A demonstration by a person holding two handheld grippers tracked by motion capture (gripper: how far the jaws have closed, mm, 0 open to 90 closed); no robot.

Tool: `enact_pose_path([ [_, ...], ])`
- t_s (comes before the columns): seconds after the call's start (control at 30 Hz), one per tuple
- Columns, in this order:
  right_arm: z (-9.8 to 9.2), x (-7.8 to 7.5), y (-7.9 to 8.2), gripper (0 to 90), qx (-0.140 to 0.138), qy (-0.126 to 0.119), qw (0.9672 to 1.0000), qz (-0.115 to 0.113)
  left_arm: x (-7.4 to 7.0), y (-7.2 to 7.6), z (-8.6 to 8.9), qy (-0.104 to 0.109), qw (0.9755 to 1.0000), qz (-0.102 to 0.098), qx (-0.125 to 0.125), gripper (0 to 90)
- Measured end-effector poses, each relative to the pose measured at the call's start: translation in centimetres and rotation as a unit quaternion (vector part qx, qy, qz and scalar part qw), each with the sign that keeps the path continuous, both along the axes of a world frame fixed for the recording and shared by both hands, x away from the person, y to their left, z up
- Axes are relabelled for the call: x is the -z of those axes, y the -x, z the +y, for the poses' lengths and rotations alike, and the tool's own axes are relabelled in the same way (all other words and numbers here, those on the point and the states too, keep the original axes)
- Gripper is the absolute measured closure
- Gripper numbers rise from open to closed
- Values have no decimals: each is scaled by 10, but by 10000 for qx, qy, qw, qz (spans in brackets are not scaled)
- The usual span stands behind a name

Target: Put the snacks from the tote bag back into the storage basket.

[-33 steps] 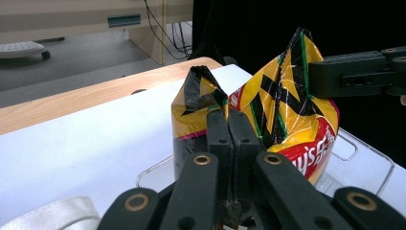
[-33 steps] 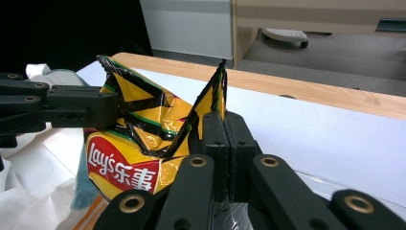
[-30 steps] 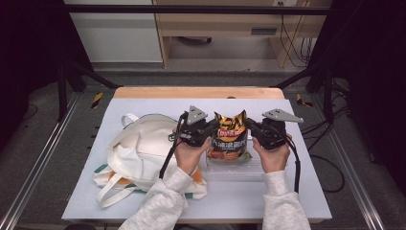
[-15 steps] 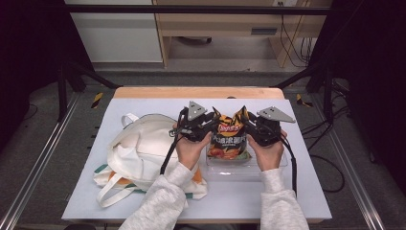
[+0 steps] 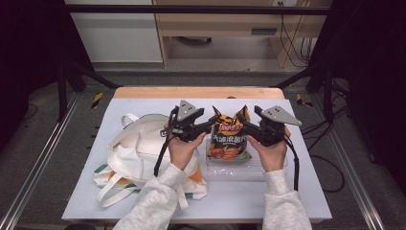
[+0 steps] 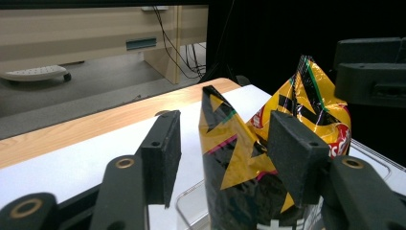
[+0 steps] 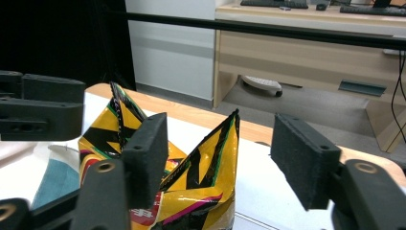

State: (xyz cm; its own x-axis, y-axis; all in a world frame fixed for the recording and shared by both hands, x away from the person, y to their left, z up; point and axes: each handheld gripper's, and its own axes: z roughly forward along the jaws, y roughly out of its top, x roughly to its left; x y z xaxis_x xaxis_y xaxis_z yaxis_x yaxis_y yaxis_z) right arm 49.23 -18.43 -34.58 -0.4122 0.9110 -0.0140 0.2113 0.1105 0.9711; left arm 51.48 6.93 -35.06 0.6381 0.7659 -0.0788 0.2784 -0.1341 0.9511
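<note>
High view: the chip bag [image 5: 228,139] stands in the clear tray [image 5: 273,168], apparently set down, between both grippers. Left gripper view: left gripper [image 6: 222,143] jaws, just opened, straddle one top corner (not pinching). Right gripper view: right gripper [image 7: 225,155] likewise; backing off remains.
</note>
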Motion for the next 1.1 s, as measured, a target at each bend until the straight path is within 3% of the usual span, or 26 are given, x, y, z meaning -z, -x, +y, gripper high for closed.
enact_pose_path([
  [0.23, -1, -7, 8, 303, -70, -77, 9999, -57, -4, 9, 24, -55, 9999, -12, 144, 413],
  [0.5, -5, -10, 19, 239, -128, -53, 9999, 13, -1, 21, 65, -164, 9995, 57, 247, 375],
  [0.8, -12, -8, 29, 171, -175, -30, 9998, 79, 11, 28, 115, -289, 9994, 206, 40, 351],
  [1.1, -24, 0, 39, 153, -86, 100, 9998, 155, 20, 39, 150, -353, 9990, 215, -159, 342],
])
